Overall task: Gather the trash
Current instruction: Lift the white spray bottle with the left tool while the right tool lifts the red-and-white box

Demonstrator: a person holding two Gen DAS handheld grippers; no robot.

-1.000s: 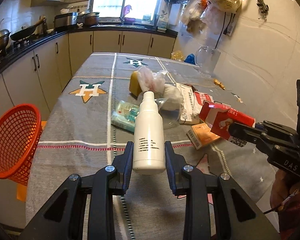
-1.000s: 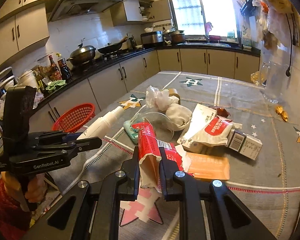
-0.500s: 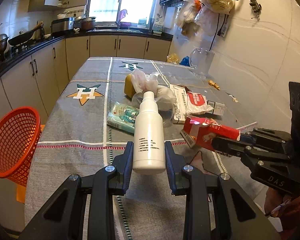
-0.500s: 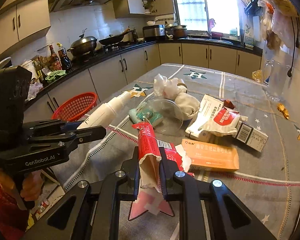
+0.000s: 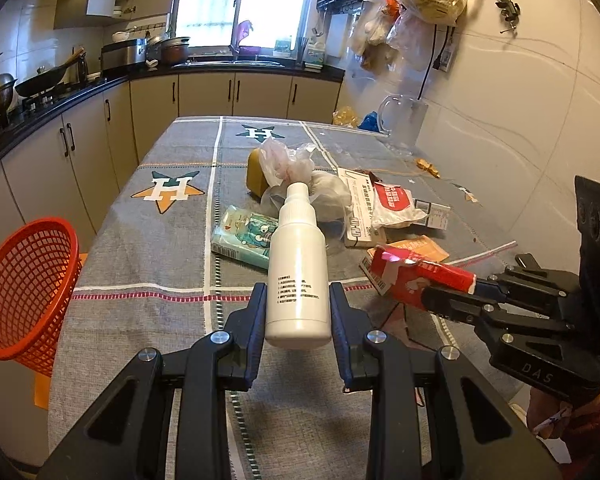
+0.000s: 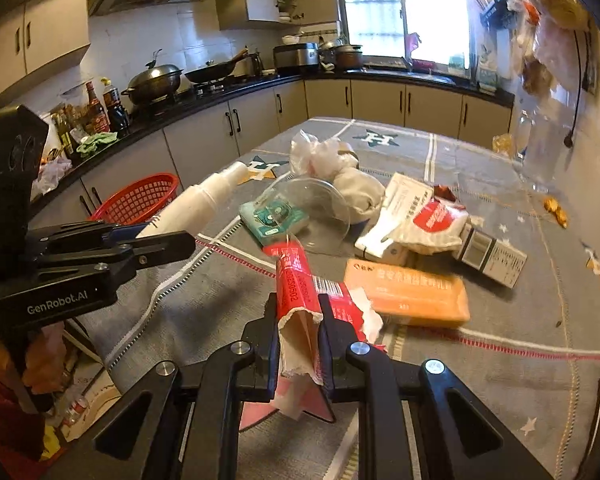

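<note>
Left gripper (image 5: pixel 298 322) has its jaws clamped low on the white plastic spray bottle (image 5: pixel 298 264), held above the surface; right gripper (image 6: pixel 298 336) pinches the torn red paper carton (image 6: pixel 300 300). Risk: top-heavy bottle pivots out, or the carton tears, short of the red mesh basket (image 5: pixel 24 292).

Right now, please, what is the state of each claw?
Left claw: closed on the white plastic spray bottle.
Right claw: closed on the torn red paper carton.
</note>
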